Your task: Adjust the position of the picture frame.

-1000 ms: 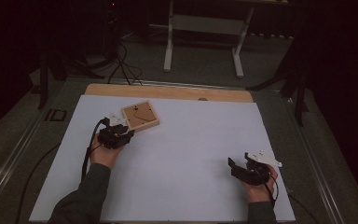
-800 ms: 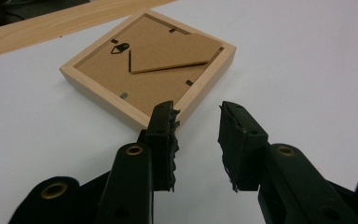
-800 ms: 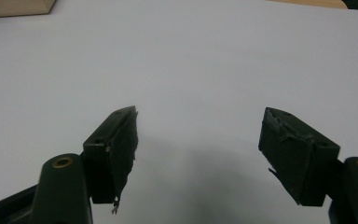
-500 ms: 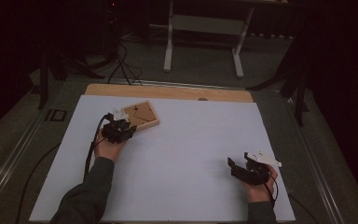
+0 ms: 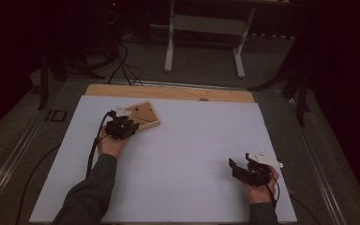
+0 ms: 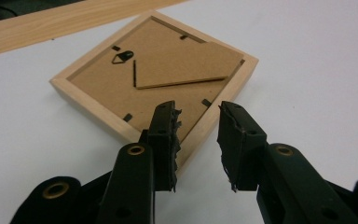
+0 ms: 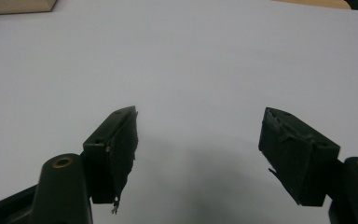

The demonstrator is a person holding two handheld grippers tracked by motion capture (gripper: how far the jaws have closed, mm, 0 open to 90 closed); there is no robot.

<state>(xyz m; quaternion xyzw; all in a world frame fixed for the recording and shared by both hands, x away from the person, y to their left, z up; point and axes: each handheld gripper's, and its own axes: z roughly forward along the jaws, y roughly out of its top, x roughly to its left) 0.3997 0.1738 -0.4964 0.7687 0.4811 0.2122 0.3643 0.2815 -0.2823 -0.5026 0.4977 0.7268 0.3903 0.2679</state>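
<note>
Your left gripper (image 6: pixel 196 140) sits at the near corner of the picture frame (image 6: pixel 154 79), jaws parted with nothing pinched between them. One pad overlaps the wooden rim; the other hangs outside it, over the white sheet (image 5: pixel 192 154). The frame lies face down at about 10 o'clock on the sheet, just short of the table's wooden edge (image 5: pixel 168 92), with its fold-out stand (image 6: pixel 186 65) flat against the backing board. To take it well, I'd straddle one straight rail rather than the corner point: slide toward 11 o'clock so the rim sits squarely between both pads, then close. Keep the tips low, since the frame is shallow and could skate away. Your right gripper (image 5: pixel 243 169) rests at 5 o'clock with jaws wide open and empty; bring it up only if the frame slips.
</note>
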